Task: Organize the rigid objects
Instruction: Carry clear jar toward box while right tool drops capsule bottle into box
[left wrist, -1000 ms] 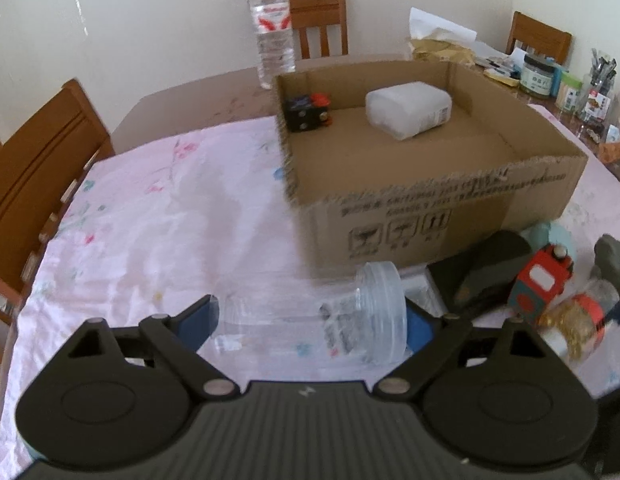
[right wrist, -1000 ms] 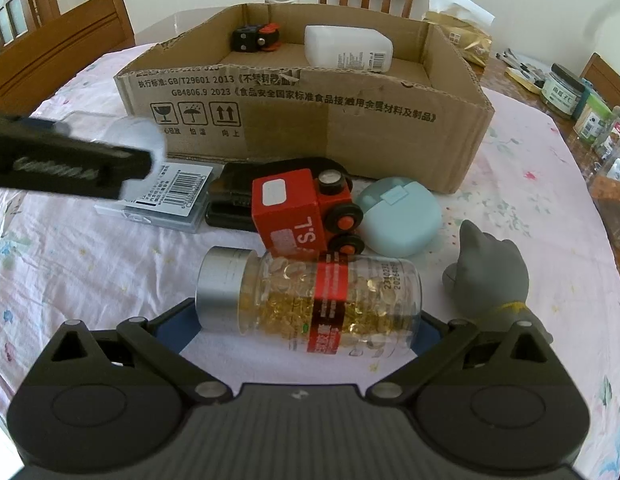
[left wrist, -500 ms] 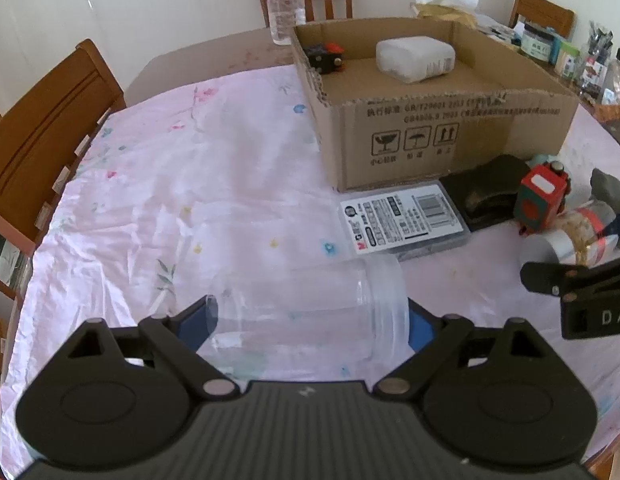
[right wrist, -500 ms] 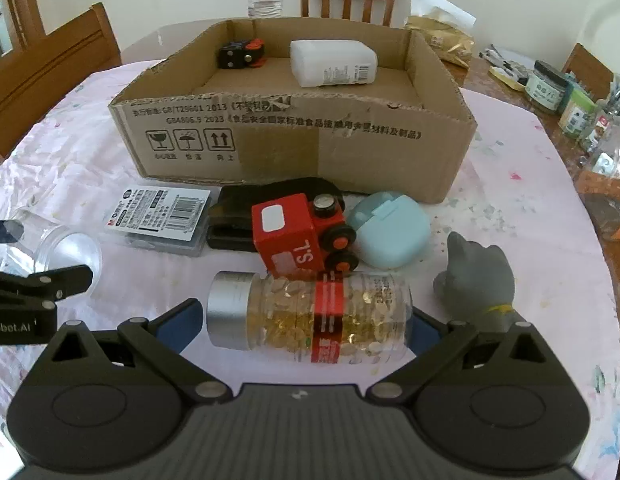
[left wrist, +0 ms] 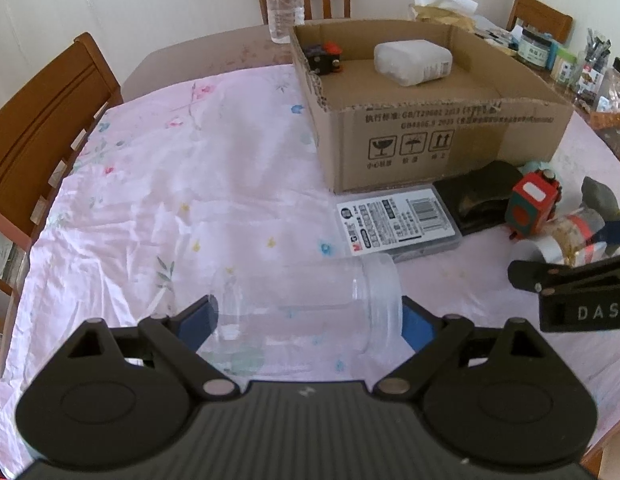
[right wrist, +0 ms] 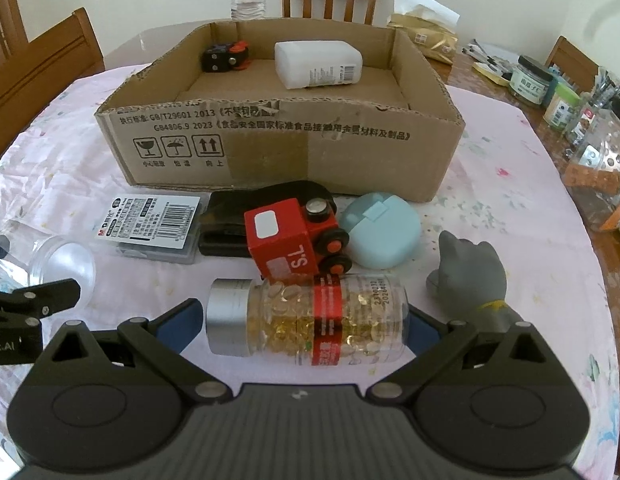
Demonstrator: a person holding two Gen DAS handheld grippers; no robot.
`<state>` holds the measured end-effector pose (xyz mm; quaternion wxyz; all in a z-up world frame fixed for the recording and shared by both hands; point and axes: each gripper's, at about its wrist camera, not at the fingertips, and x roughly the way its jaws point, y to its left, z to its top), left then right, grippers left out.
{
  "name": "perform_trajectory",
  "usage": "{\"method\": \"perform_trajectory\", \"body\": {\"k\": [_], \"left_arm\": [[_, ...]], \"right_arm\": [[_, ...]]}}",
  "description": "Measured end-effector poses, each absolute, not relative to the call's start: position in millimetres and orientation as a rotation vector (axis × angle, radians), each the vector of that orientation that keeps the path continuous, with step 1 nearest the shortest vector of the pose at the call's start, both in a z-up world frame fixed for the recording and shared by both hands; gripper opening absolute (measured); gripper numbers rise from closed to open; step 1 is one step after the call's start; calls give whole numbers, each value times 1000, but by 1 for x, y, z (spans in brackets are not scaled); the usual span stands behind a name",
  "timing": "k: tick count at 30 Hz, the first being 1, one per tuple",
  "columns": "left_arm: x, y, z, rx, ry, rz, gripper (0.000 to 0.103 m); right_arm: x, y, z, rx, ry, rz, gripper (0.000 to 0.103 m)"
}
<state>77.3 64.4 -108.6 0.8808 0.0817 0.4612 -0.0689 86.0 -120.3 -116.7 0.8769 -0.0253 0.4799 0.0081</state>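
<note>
1. The left tongs stand wide, blue pads at either end of a clear plastic jar that lies on its side across them, its ribbed, frosted lid end against the right pad. Whether the pads press it or only flank it I cannot tell.
2. The right tongs likewise stand wide around a clear capsule bottle lying on its side: silver cap at nine o'clock, red label band around the middle, golden softgels inside. The base touches the right pad; the cap sits close to the left pad, contact unclear.
3. At twelve o'clock from the bottle, touching it, lies a glossy red toy truck tipped on its side, black wheels with orange hubs.
4. Beside the truck sit a rounded pale blue case, a matte black case and a flat grey plastic box with a barcode label.
5. A smooth grey cat figure stands at three o'clock of the bottle.
6. The corrugated cardboard box, open-topped with torn edges and printed symbols, holds a white translucent plastic bottle on its side and a small black-and-orange toy in its far left corner.
7. The round worktop wears a wrinkled pink floral cloth; wooden chairs ring it, a water bottle stands behind the box, and jars crowd the far right edge.
</note>
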Motion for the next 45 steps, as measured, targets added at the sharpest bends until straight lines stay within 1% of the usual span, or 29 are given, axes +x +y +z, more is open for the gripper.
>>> {"method": "perform_trajectory", "body": {"k": [3, 5, 6, 16, 27, 38, 41, 45], "left_arm": [[80, 64, -108, 167, 959, -137, 93], [81, 65, -108, 157, 960, -140, 91], [82, 65, -107, 153, 963, -140, 91], [85, 60, -88, 231, 970, -158, 91], [97, 54, -43, 215, 967, -217, 91], [124, 50, -2, 214, 877, -201, 91], [130, 49, 8, 216, 847, -192, 91], [139, 45, 15, 227, 820, -176, 91]], "right_arm": [[87, -119, -118, -61, 1009, 6, 101], [87, -119, -117, -70, 1009, 7, 97], [87, -120, -116, -68, 1012, 13, 96], [83, -124, -102, -87, 1029, 77, 96], [82, -139, -56, -122, 966, 135, 96], [129, -153, 7, -161, 810, 156, 96], [149, -153, 16, -167, 782, 164, 96], [175, -153, 14, -158, 779, 168, 96]]}}
